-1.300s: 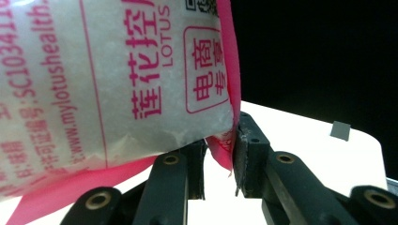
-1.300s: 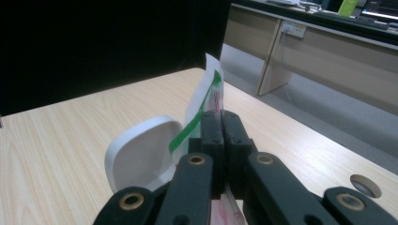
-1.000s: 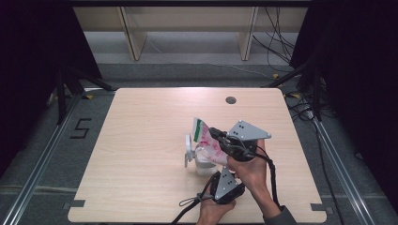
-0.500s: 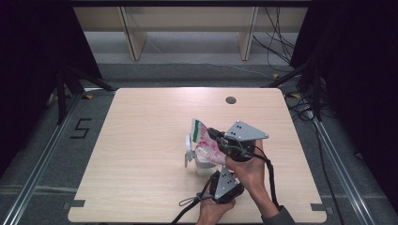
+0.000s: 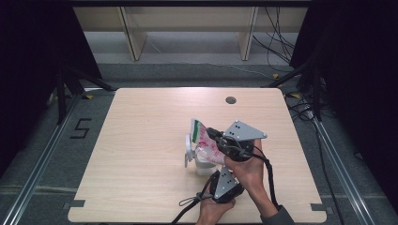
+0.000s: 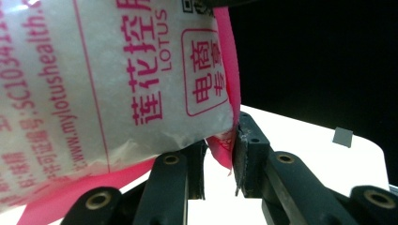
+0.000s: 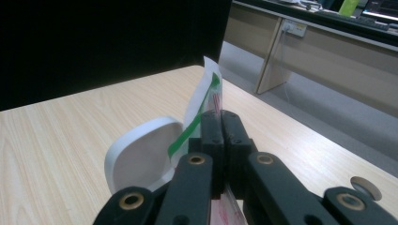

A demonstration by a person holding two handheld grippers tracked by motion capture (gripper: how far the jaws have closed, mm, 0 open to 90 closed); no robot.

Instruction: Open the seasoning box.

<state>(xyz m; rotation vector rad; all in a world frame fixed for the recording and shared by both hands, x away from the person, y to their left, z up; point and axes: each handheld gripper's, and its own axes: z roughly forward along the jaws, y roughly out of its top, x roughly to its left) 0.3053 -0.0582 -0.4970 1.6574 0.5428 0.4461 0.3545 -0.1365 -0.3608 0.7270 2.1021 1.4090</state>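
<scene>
- Pink-and-white printed plastic pouch with a green stripe near its top edge [image 5: 202, 140] is held tilted above a small white plastic container [image 5: 202, 165] with its hinged white lid [image 5: 188, 150] flipped open, right of centre on the light wood tabletop [image 5: 141, 140].
- Right hand-held gripper [image 5: 217, 137] has jaws pressed together on the pouch's upper edge; the right gripper view shows the green-striped edge [image 7: 199, 112] rising past the closed jaws, with the open lid [image 7: 136, 157] behind.
- Left hand-held gripper [image 5: 217, 176] sits lower, near the front edge; in the left gripper view its jaws stand a little apart with the pouch's pink bottom corner [image 6: 224, 145] hanging between them. One pad seems to touch the film, but I can't tell if it's truly clamped.
- Likely step: tipping the pouch contents into the container (pour itself isn't visible).
- To do it well: keep the top grip firm so the film doesn't slip, and raise the bottom corner slowly with the left so the granules slide toward the opening.
- Keep the pouch mouth directly over the container, not the lid; a mouth off to one side would spill onto the tabletop.
- Avoid knocking the container, which probably tips easily.
</scene>
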